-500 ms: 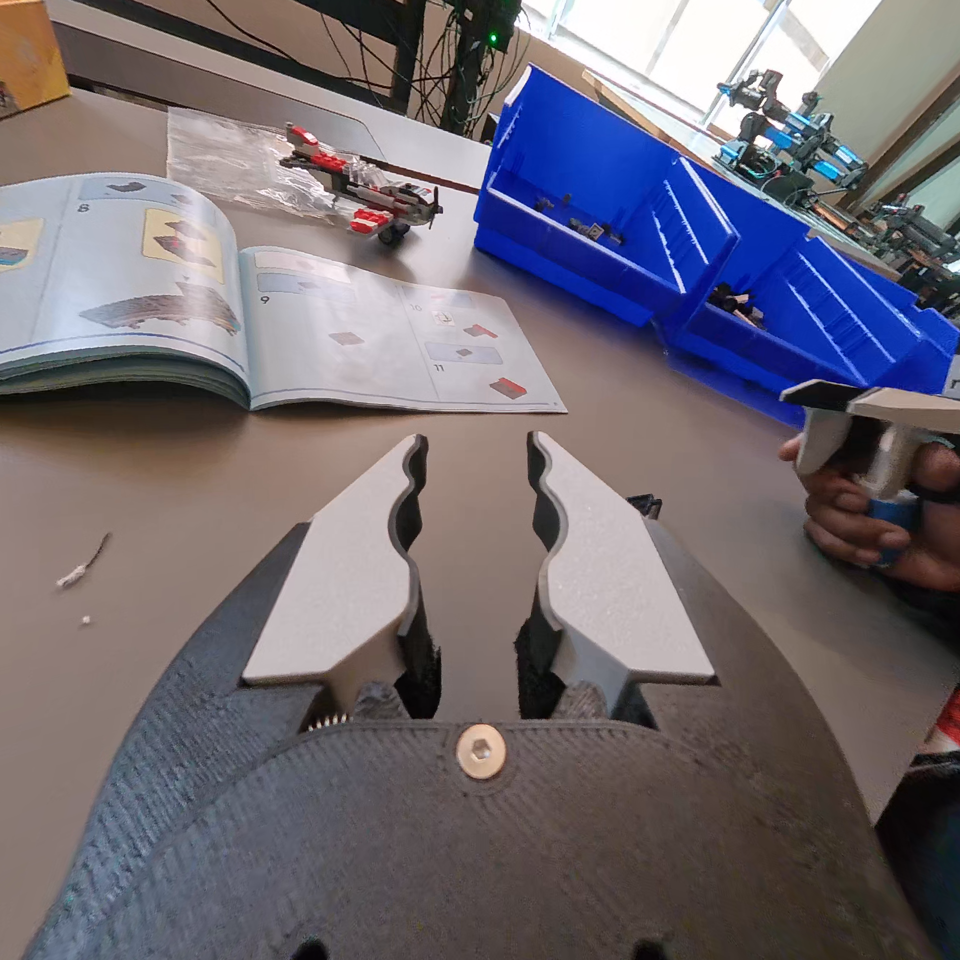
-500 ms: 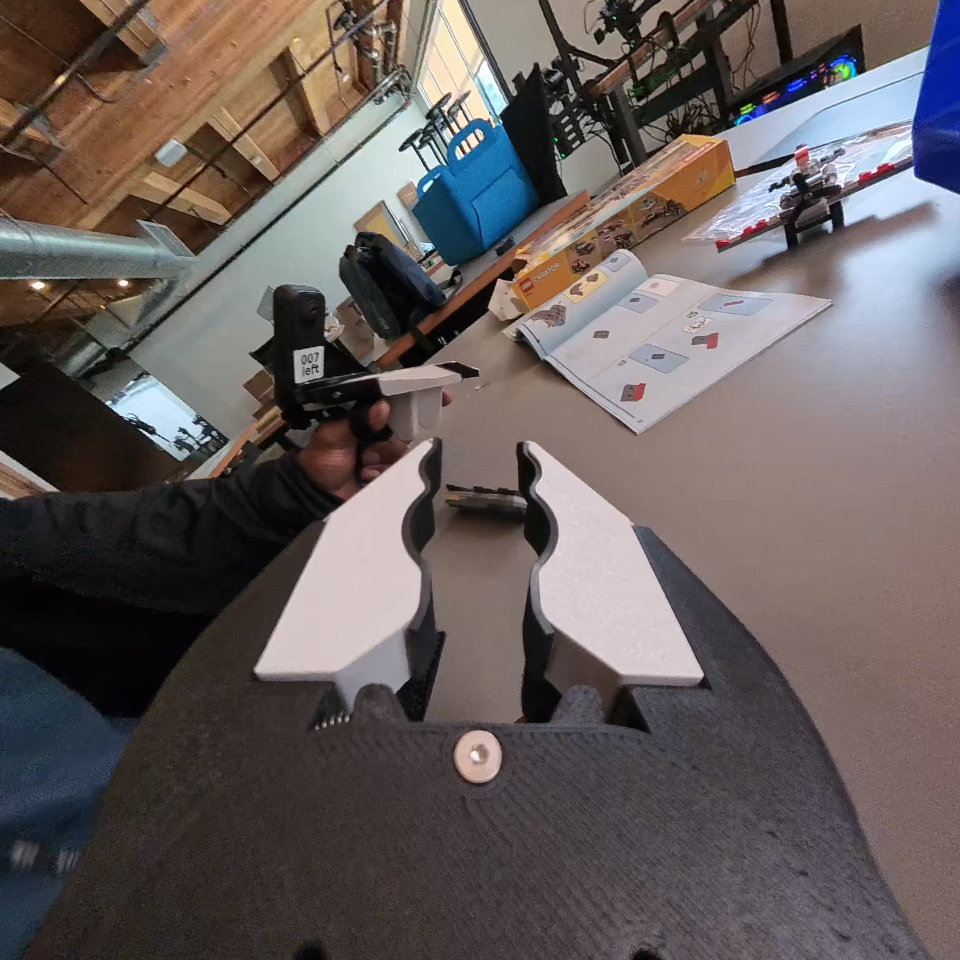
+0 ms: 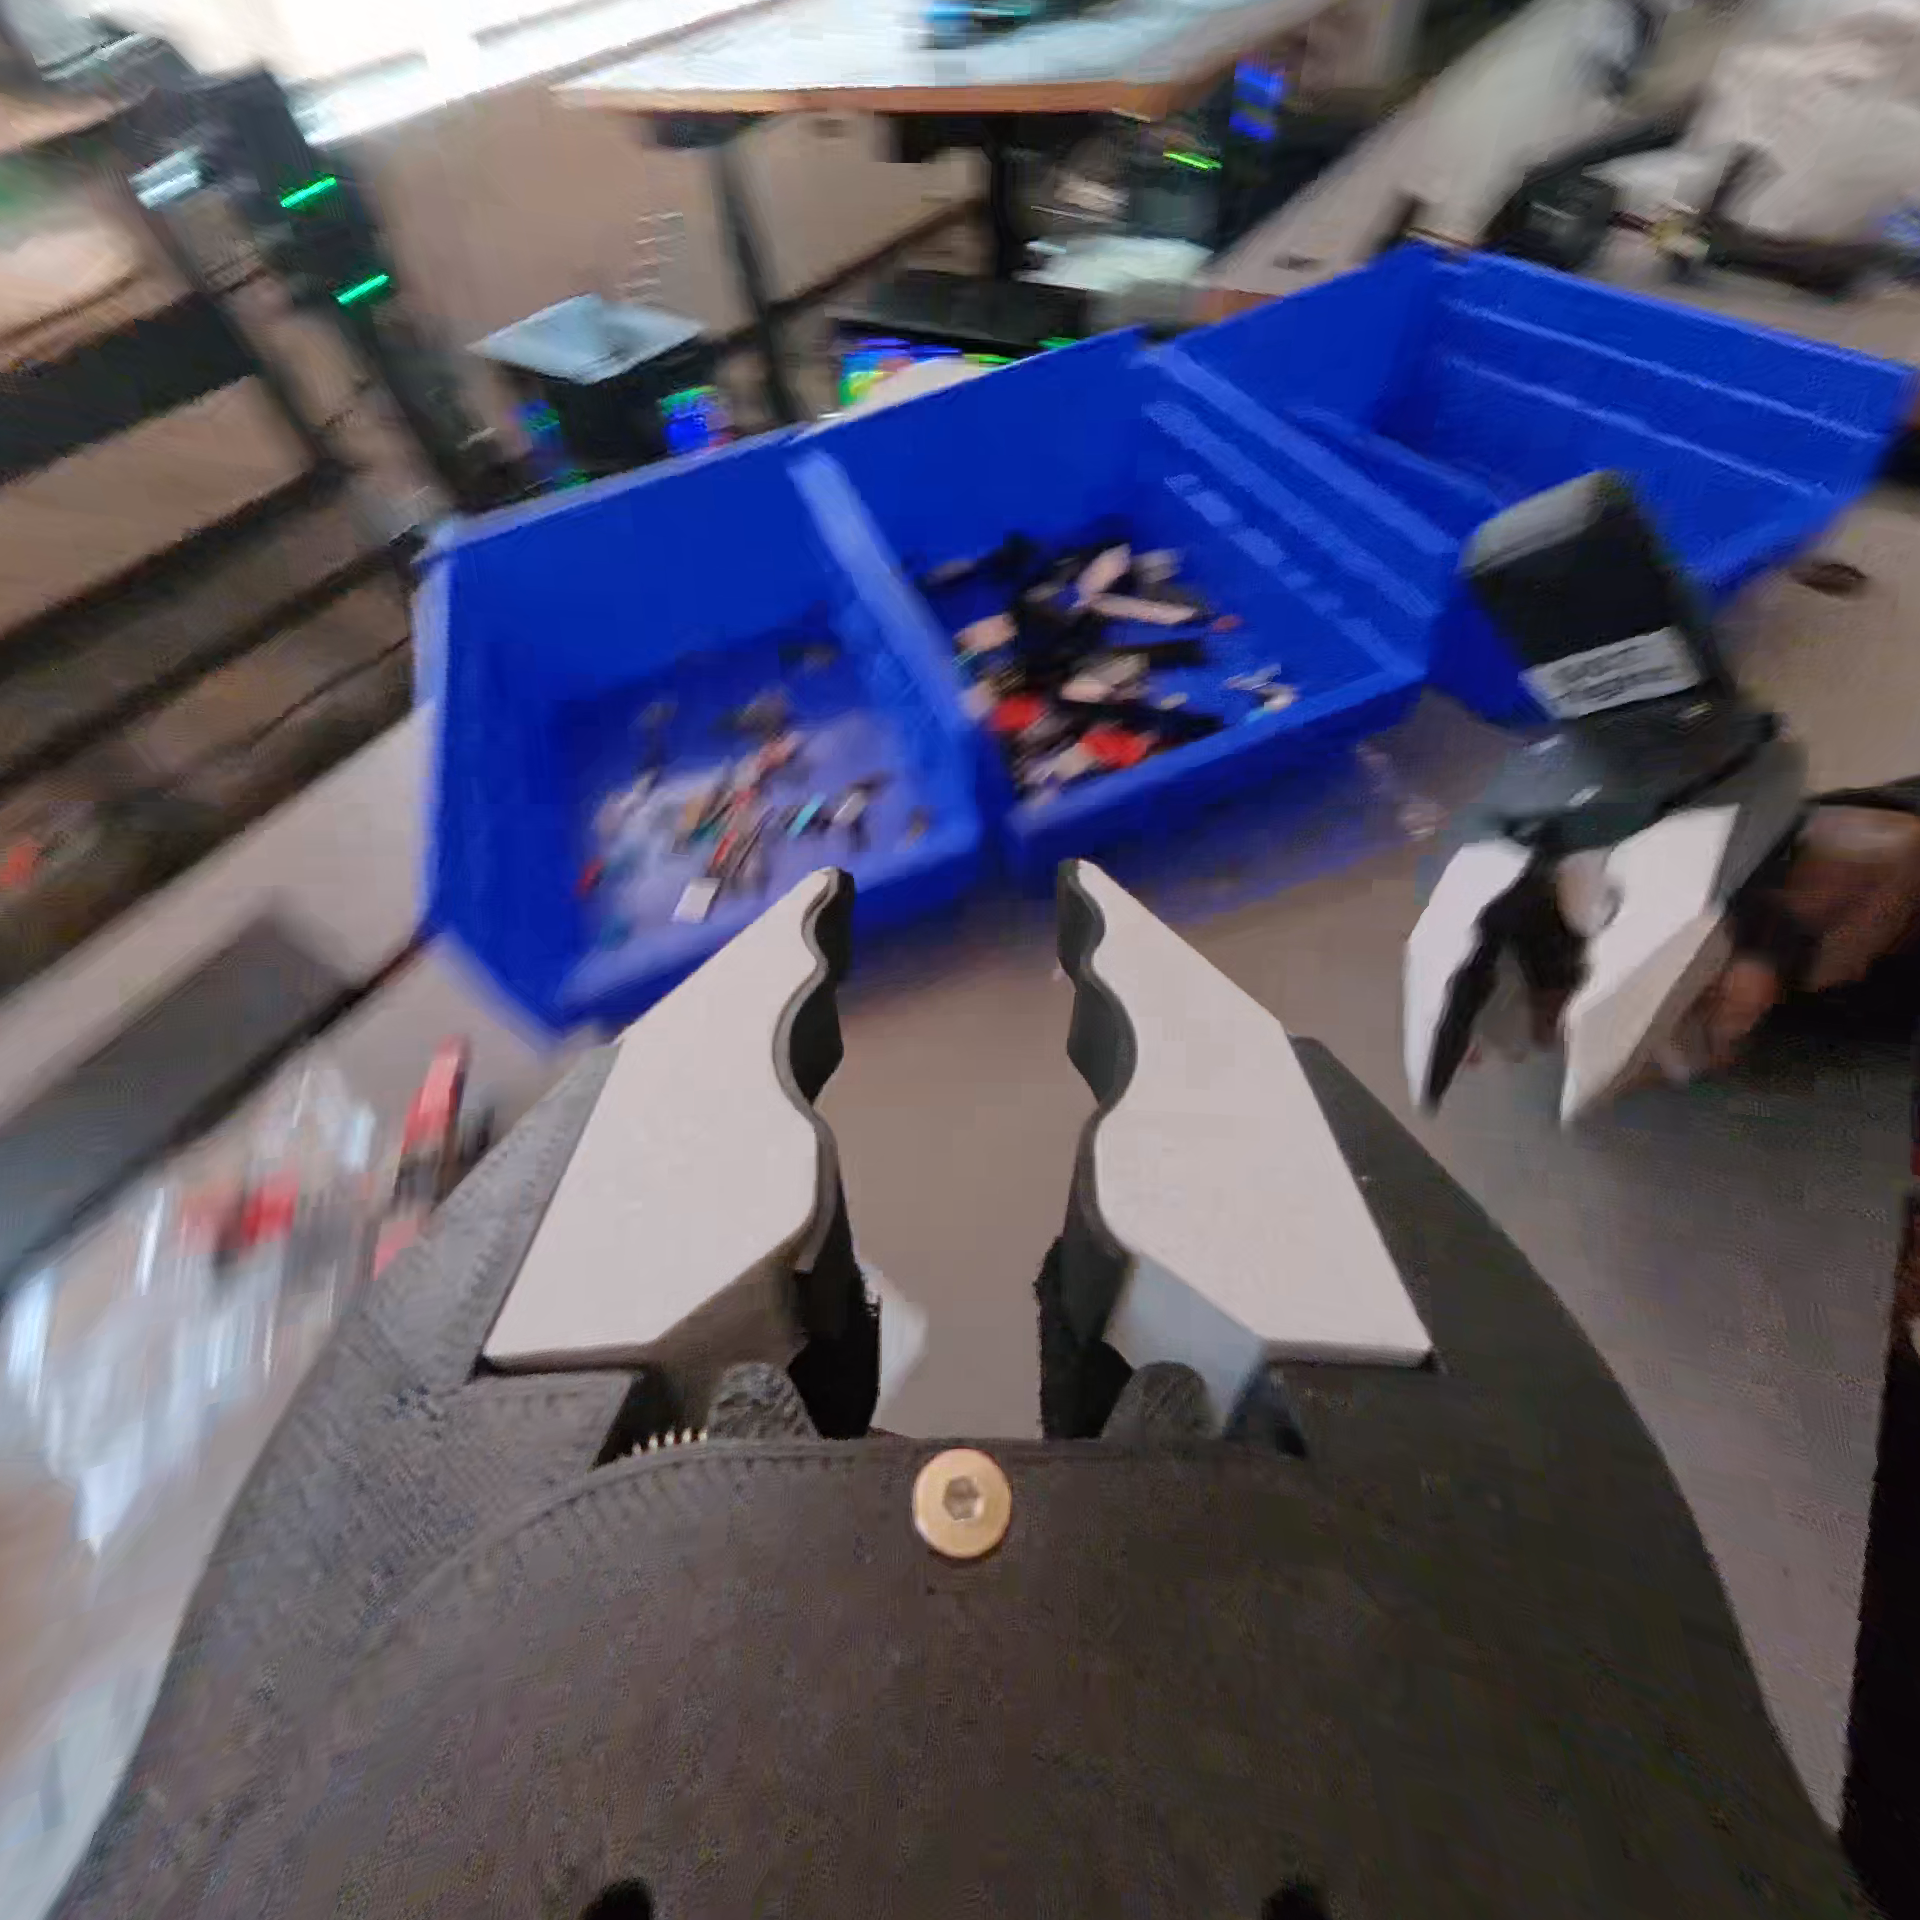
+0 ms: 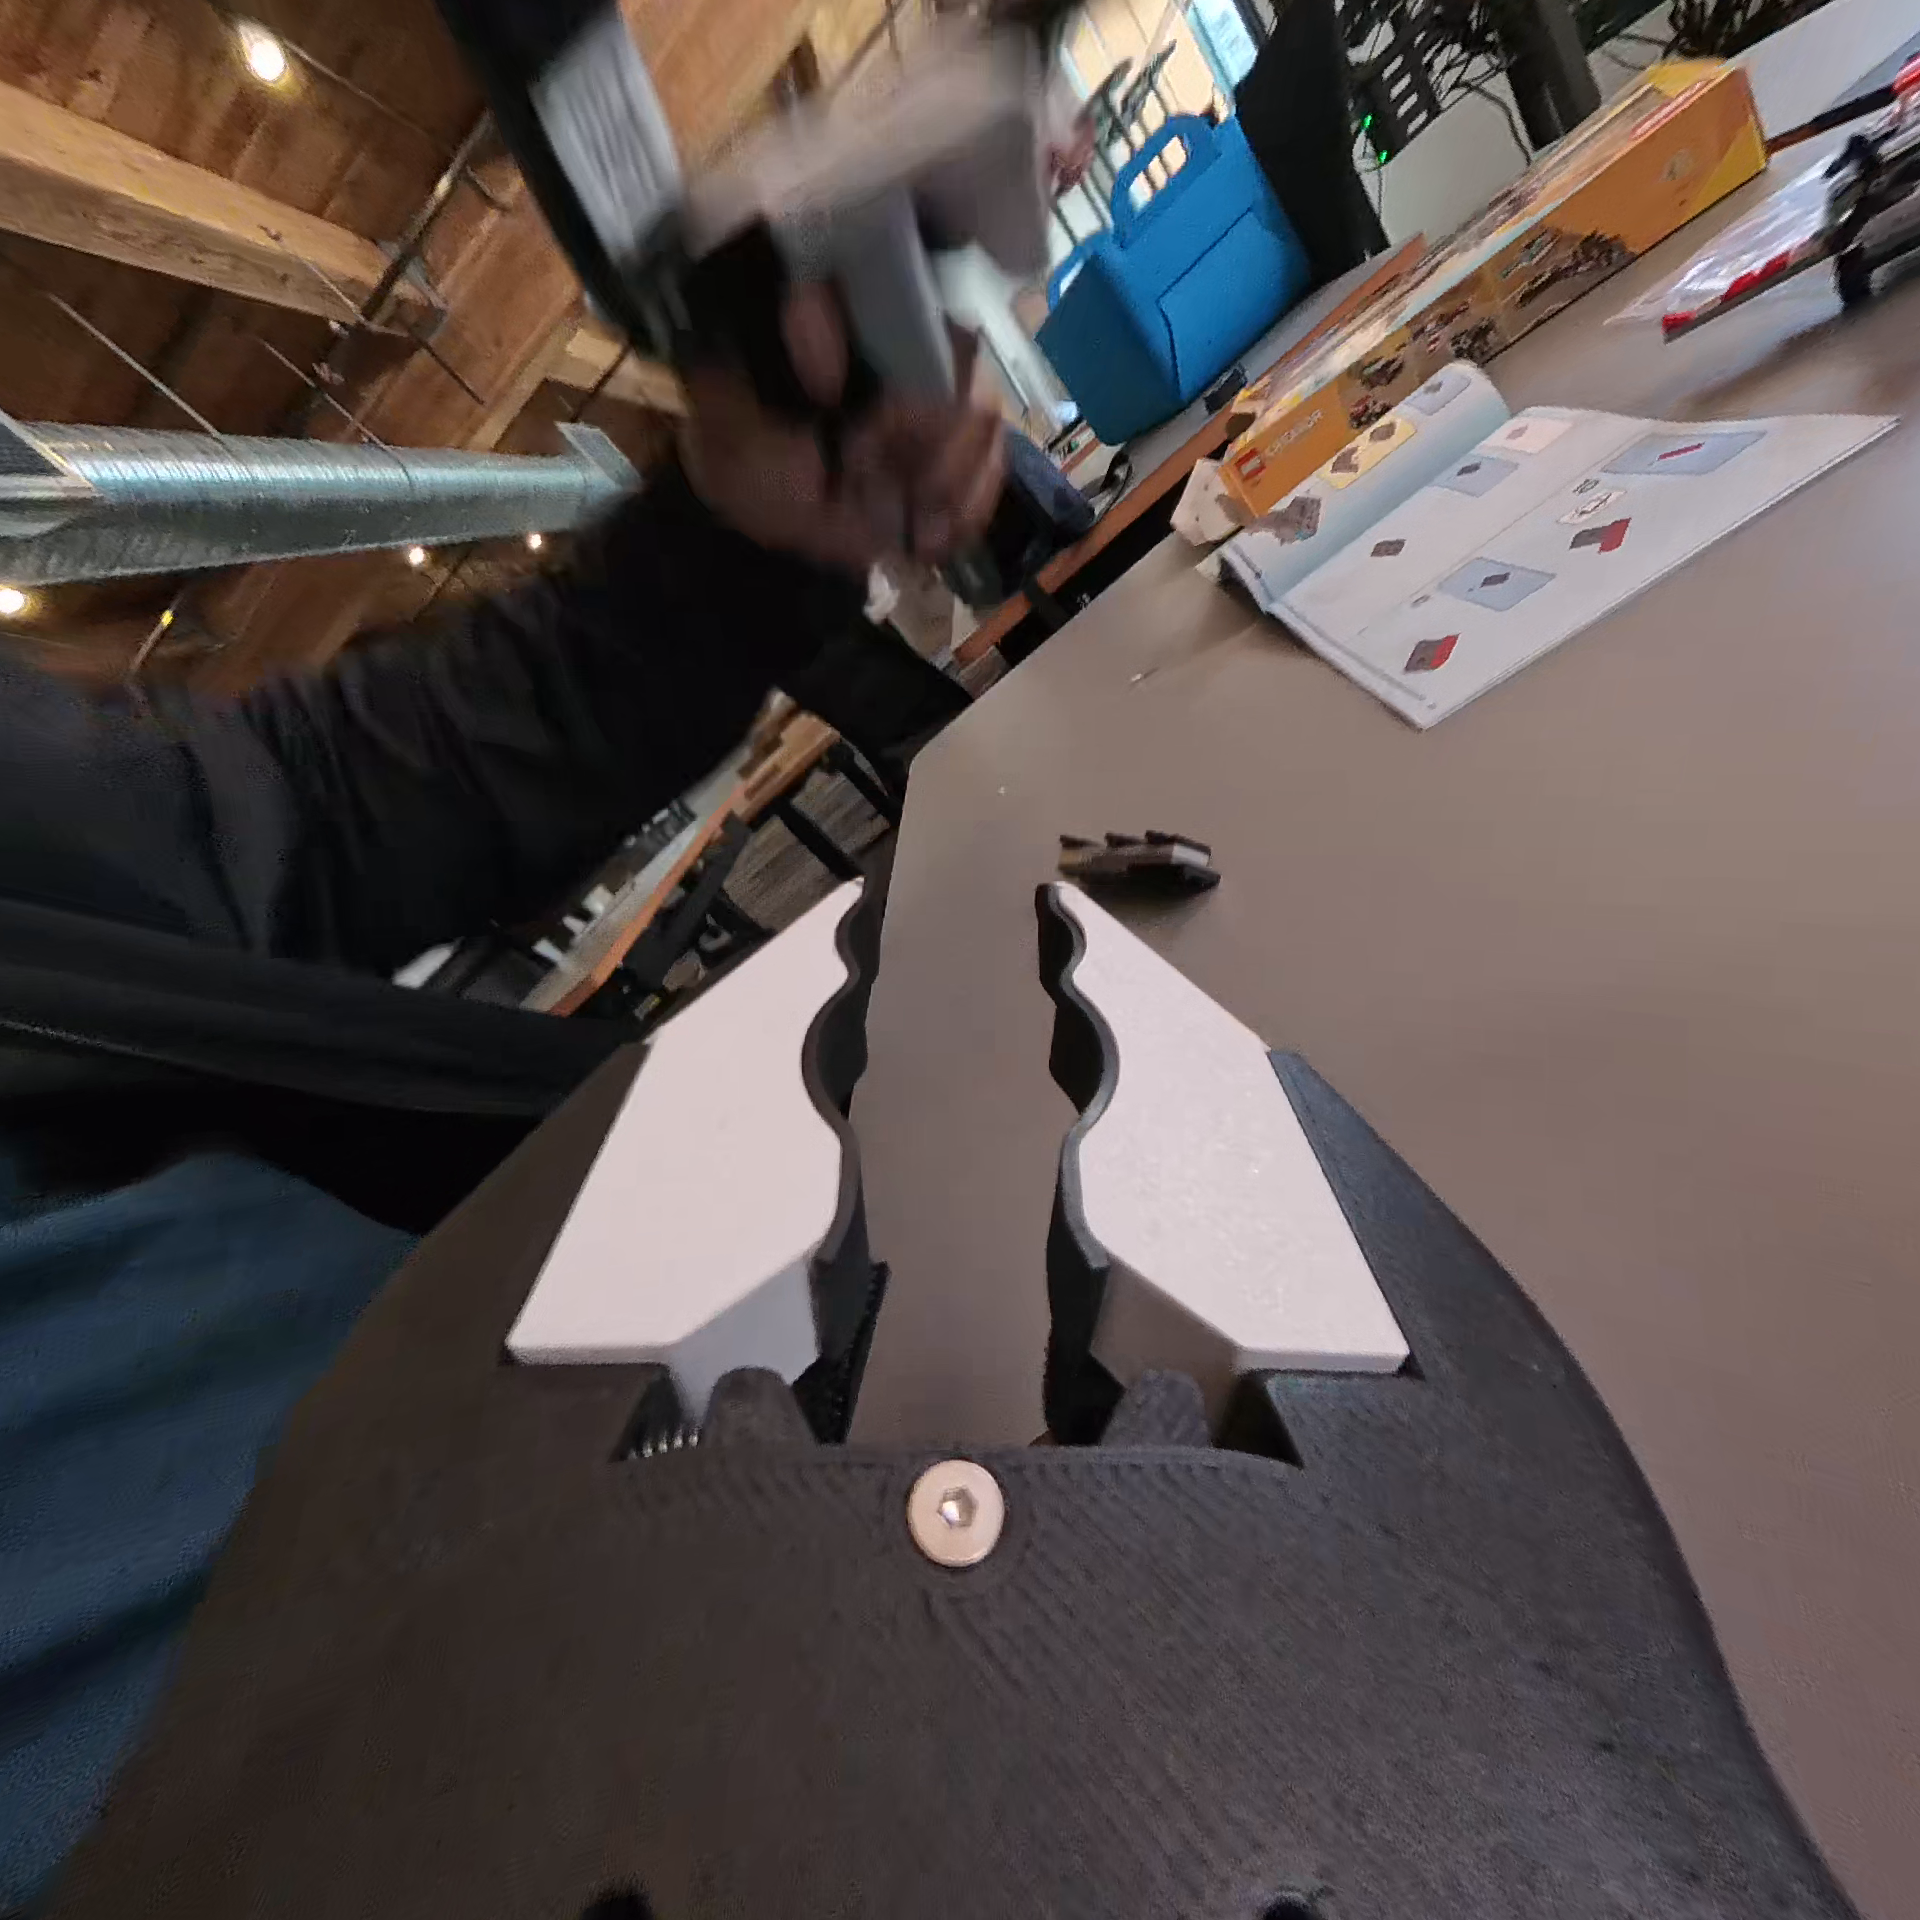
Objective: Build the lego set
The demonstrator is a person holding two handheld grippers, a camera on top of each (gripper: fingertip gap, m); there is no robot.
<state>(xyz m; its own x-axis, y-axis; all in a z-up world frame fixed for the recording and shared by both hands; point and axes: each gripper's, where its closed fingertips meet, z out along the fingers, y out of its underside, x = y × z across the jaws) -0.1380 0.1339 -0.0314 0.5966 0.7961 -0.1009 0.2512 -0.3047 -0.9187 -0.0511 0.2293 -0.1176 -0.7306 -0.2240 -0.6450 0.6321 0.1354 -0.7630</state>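
My left gripper (image 3: 951, 914) is open and empty, raised above the table and facing the blue bins (image 3: 727, 665) that hold several loose lego pieces (image 3: 1091, 665). My right gripper (image 4: 951, 914) is open and empty, low over the grey table (image 4: 1455, 1039). A small dark lego assembly (image 4: 1138, 862) lies on the table just beyond its right fingertip. The right gripper also shows in the left wrist view (image 3: 1507, 1081), held by a hand at the right. The left gripper shows blurred and raised in the right wrist view (image 4: 831, 187).
An open instruction booklet (image 4: 1538, 540) lies farther back, with a yellow lego box (image 4: 1507, 260) behind it. A part-built red and grey model on a plastic bag (image 3: 312, 1174) lies at the left. A third blue bin (image 3: 1610, 416) stands at the right. Across from one pair of fingers to the other is roughly 15 cm.
My left gripper has lifted and swung right, from facing the booklet to facing the bins from above. My right gripper has shifted a little; the dark assembly now lies right of its fingertips.
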